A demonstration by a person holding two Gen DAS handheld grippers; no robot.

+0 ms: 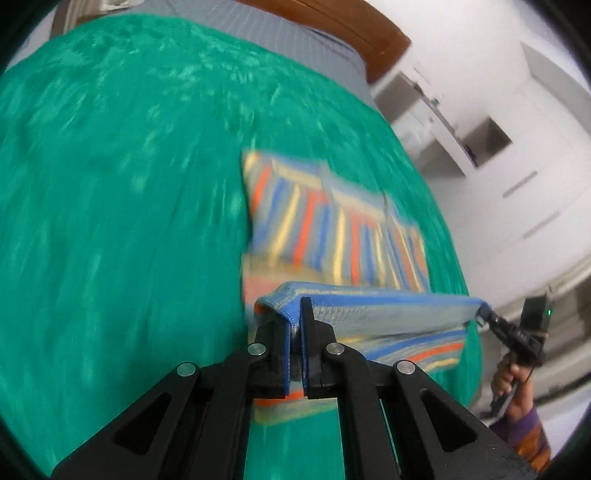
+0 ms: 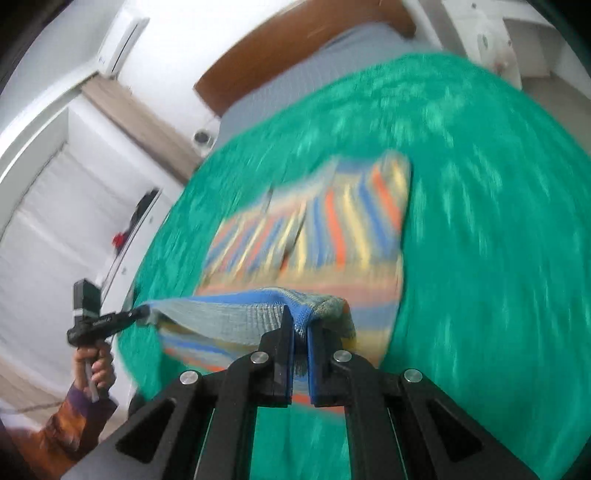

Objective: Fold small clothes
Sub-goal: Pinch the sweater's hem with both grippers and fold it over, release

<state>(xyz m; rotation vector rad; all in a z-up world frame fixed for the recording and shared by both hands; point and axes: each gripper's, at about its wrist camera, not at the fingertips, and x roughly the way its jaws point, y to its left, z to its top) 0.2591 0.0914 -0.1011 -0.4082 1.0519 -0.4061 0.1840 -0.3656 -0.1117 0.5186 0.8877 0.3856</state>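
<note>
A small striped garment (image 1: 332,229), blue, orange and yellow, lies on a green blanket (image 1: 129,184). My left gripper (image 1: 294,314) is shut on the left corner of its near edge, lifted above the blanket. My right gripper (image 2: 300,321) is shut on the other corner of the same edge. The lifted edge (image 1: 388,306) stretches taut between them. The rest of the garment (image 2: 314,229) lies flat beyond. The right gripper (image 1: 487,314) shows at the right of the left wrist view, and the left gripper (image 2: 140,314) shows at the left of the right wrist view.
The green blanket (image 2: 480,221) covers a bed with grey sheet (image 1: 280,33) and a brown headboard (image 2: 295,48). White cupboards and shelves (image 1: 480,140) stand beside the bed. The bed edge is close on the near side.
</note>
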